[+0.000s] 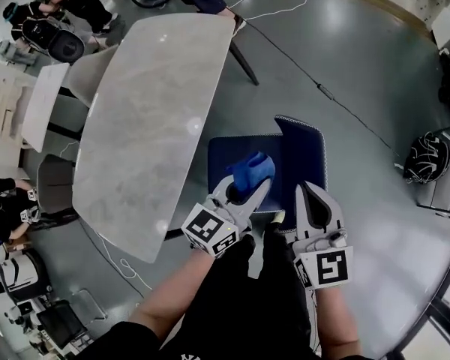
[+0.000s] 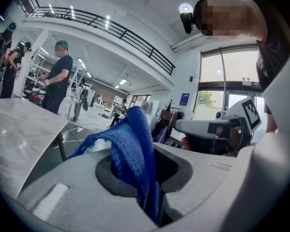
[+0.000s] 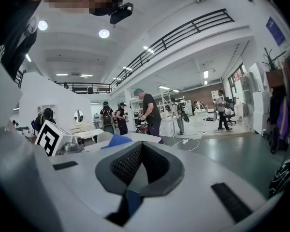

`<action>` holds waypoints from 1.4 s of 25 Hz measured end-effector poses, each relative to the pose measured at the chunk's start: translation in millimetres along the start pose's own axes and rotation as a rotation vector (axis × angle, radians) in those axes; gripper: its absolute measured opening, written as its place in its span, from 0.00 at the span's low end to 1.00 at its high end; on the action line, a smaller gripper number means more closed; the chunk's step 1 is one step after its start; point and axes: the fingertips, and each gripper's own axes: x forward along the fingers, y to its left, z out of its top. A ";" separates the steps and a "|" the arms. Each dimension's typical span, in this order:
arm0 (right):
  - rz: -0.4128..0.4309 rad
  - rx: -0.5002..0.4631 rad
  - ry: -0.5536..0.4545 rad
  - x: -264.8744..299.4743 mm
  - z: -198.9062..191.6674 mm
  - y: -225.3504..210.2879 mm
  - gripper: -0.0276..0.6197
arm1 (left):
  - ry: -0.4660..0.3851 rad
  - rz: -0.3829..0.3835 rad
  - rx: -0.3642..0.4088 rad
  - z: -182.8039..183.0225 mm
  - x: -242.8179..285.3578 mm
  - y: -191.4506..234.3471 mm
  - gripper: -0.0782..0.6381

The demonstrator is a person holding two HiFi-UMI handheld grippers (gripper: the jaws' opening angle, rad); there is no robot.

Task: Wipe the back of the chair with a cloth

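Closest to the person, the left gripper [image 1: 246, 192] is clamped on a blue cloth [image 1: 252, 169]. A loose fold stands up out of the jaws, so there is free fabric to lay against a surface. It hangs over the near edge of the chair [image 1: 285, 163], above the seat [image 1: 229, 152]. Just right of it, the right gripper [image 1: 306, 193] has its jaws pressed together with nothing between them. It hovers over the near end of the chair's back [image 1: 304, 152], probably ready to steady the chair rather than wipe.

The cloth is not yet on the back – it sits to the left of it, so the wiping looks about to begin. On the seat's far side a pale table [image 1: 150, 111] takes the chair tucked partly under its edge, leaving the back open to reach from here. Beyond the back, a cable [image 1: 345, 107] crosses the grey floor, and a backpack [image 1: 427, 156] lies well apart to the right.
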 end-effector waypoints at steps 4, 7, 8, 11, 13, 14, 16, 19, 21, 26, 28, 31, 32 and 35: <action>-0.017 0.001 0.015 24.5 -20.3 -11.2 0.06 | 0.042 0.017 -0.036 -46.9 23.8 45.3 0.20; -0.031 0.012 0.031 38.3 -48.9 -18.9 0.06 | 0.095 0.011 -0.073 -104.4 44.7 73.8 0.20; -0.039 0.018 0.030 44.3 -58.7 -22.1 0.06 | 0.111 0.005 -0.079 -123.6 53.5 83.7 0.20; -0.072 0.041 0.023 63.2 -91.2 -30.3 0.06 | 0.150 -0.015 -0.088 -178.3 83.1 111.0 0.20; -0.091 0.052 0.029 73.2 -114.7 -30.1 0.06 | 0.169 -0.020 -0.111 -213.4 99.0 126.9 0.20; -0.099 0.053 0.034 78.1 -125.7 -29.1 0.06 | 0.176 -0.020 -0.124 -229.8 105.9 134.6 0.20; -0.119 0.043 0.042 88.6 -145.6 -29.2 0.06 | 0.186 -0.018 -0.142 -258.5 120.2 150.2 0.20; -0.172 0.039 0.051 101.7 -173.2 -36.8 0.06 | 0.189 -0.012 -0.159 -291.3 139.9 168.8 0.20; -0.218 0.043 0.055 108.0 -187.9 -45.3 0.06 | 0.194 -0.007 -0.167 -309.3 152.1 178.4 0.20; -0.256 0.038 0.068 119.8 -212.6 -56.0 0.06 | 0.210 0.020 -0.194 -350.7 177.0 203.6 0.20; -0.251 0.029 0.071 123.4 -219.9 -55.2 0.06 | 0.214 0.028 -0.207 -364.3 182.1 212.0 0.20; -0.254 0.027 0.078 128.6 -231.5 -57.8 0.06 | 0.217 0.027 -0.223 -380.0 190.7 219.9 0.20; -0.255 0.027 0.080 129.8 -234.6 -59.0 0.06 | 0.216 0.023 -0.229 -383.8 194.2 220.6 0.20; -0.251 0.021 0.081 130.7 -239.5 -59.6 0.06 | 0.208 0.006 -0.266 -392.5 204.0 219.1 0.20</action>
